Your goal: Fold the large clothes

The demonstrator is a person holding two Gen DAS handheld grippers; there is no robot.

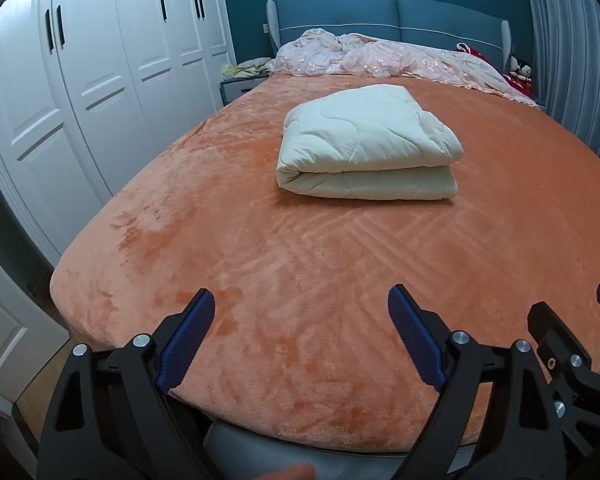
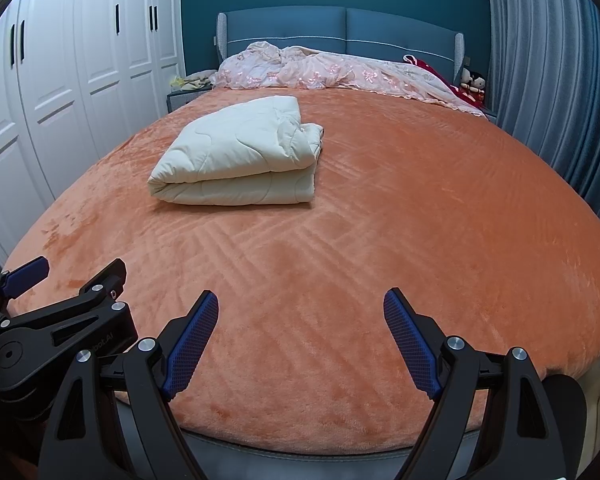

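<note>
A cream quilted blanket (image 1: 364,144) lies folded in a thick rectangular stack on the orange bed cover (image 1: 260,264), in the middle of the bed; it also shows in the right wrist view (image 2: 240,156). My left gripper (image 1: 300,300) is open and empty, held over the foot of the bed, well short of the blanket. My right gripper (image 2: 300,300) is open and empty too, beside the left one. The right gripper's side shows at the right edge of the left wrist view (image 1: 568,332), and the left gripper shows at the left edge of the right wrist view (image 2: 64,304).
A crumpled pink floral duvet (image 1: 380,60) lies along the blue headboard (image 1: 380,16). White wardrobe doors (image 1: 80,80) stand on the left, grey-blue curtains (image 2: 552,92) on the right. A bedside table (image 1: 240,84) and soft toys (image 2: 474,80) flank the headboard.
</note>
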